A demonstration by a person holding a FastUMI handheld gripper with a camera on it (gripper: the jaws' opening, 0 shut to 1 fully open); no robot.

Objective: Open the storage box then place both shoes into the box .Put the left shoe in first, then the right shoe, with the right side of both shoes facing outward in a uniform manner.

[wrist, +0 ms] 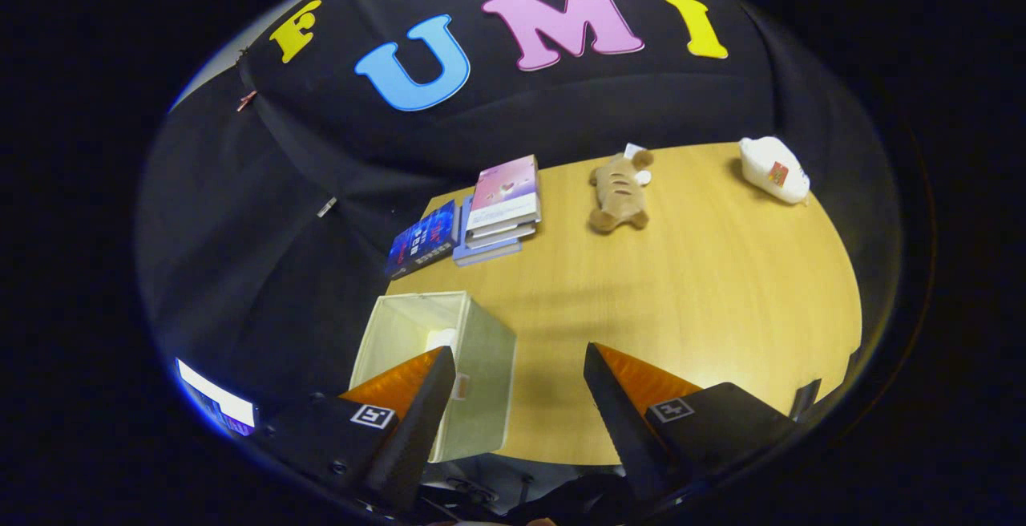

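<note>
Low at eight o'clock from the fingers, a lit screen (216, 406) off the table (721, 293). Just ahead at eleven o'clock, the storage box (481, 366), cream fabric, upright at the table's near corner with its top open, probably set there for a reach from above. Inside it, something pale (441, 339), half hidden by a finger; shoe or lining, cannot tell. So fits either a box opened and waiting or one already loaded. Gripper (519, 354) held high and tilted down, fingers spread wide with nothing between them, likely to look into the box. Beyond at twelve o'clock, a blue book (422, 247) beside a stack of books (505, 201). At one o'clock a plush toy (619, 193). Far off at two o'clock a white bag (773, 169).
</note>
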